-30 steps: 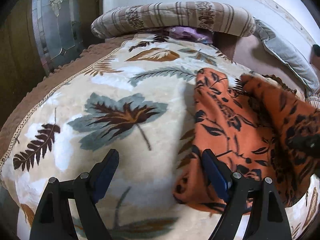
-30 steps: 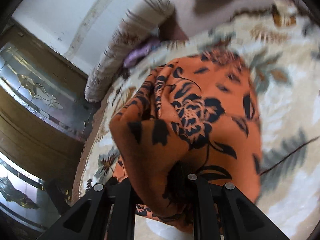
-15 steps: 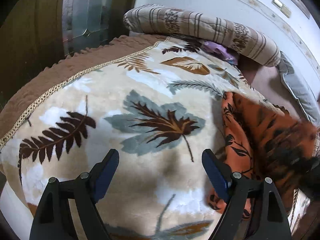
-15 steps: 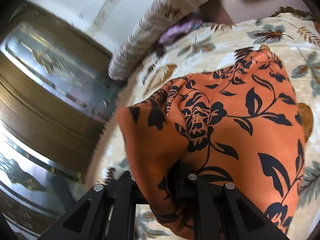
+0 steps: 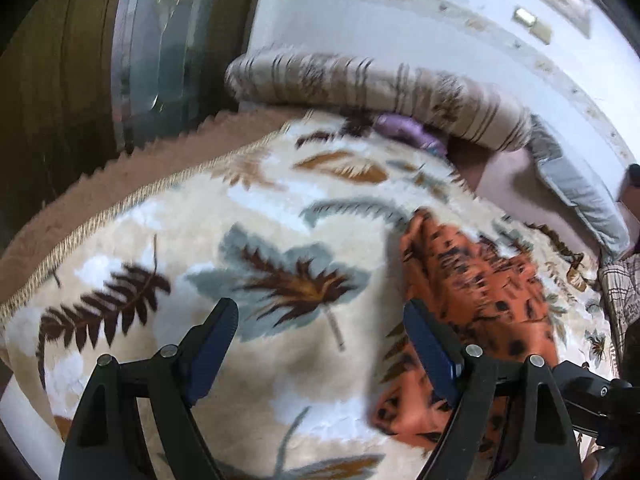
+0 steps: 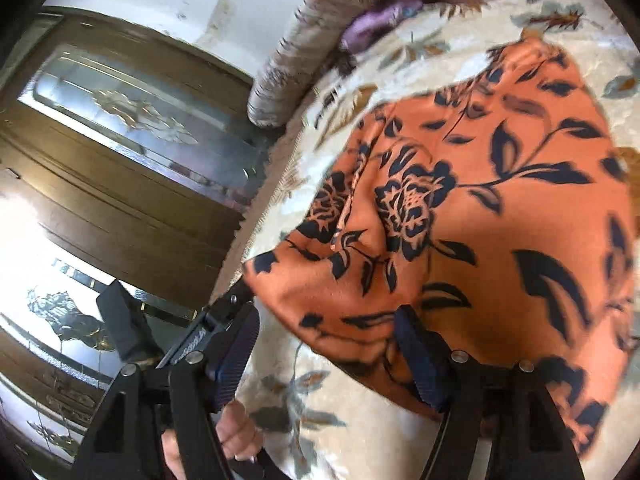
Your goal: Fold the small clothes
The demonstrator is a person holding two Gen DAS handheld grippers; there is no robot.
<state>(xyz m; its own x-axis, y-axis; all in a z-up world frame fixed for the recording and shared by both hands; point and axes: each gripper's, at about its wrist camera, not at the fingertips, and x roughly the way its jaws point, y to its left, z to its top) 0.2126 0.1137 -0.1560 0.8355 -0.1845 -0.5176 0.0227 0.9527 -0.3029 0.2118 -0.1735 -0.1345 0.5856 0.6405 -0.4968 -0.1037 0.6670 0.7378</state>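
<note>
Two grippers are working over a leaf-patterned blanket (image 5: 168, 248), both with fingers spread wide and grasping nothing. Seen from the left wrist, the left gripper (image 5: 320, 344) is hanging just above the cream plush, its blue pads (image 5: 212, 344) parted around bare blanket, while its right-side finger is sitting against the near edge of an orange garment (image 5: 480, 280) printed with black flowers. From the right wrist, the right gripper (image 6: 324, 356) is likewise standing released — one pad (image 6: 416, 356) is lying at the hem of the orange garment (image 6: 500, 220), the other is out over the blanket (image 6: 304, 392) beside it, and no cloth is pinched between them.

White lettering is showing on the black body of the left gripper (image 6: 200, 340) where it enters the right-wrist view, though it is too blurred to read; no other writing is legible. A bare hand (image 6: 236, 428) is showing at the bottom of that view, below the pad.

The garment is lying in a rumpled heap on the bed, spread to the right of the left gripper and filling most of the right wrist's view. Beyond it, a striped bolster (image 5: 380, 88) is running along the head of the bed with a small purple item (image 5: 408, 130) tucked against it, and a grey pillow (image 5: 576, 192) is leaning by the white wall (image 5: 440, 20). Dark wooden doors with etched glass panels (image 6: 132, 120) are standing off the bed's left side.
</note>
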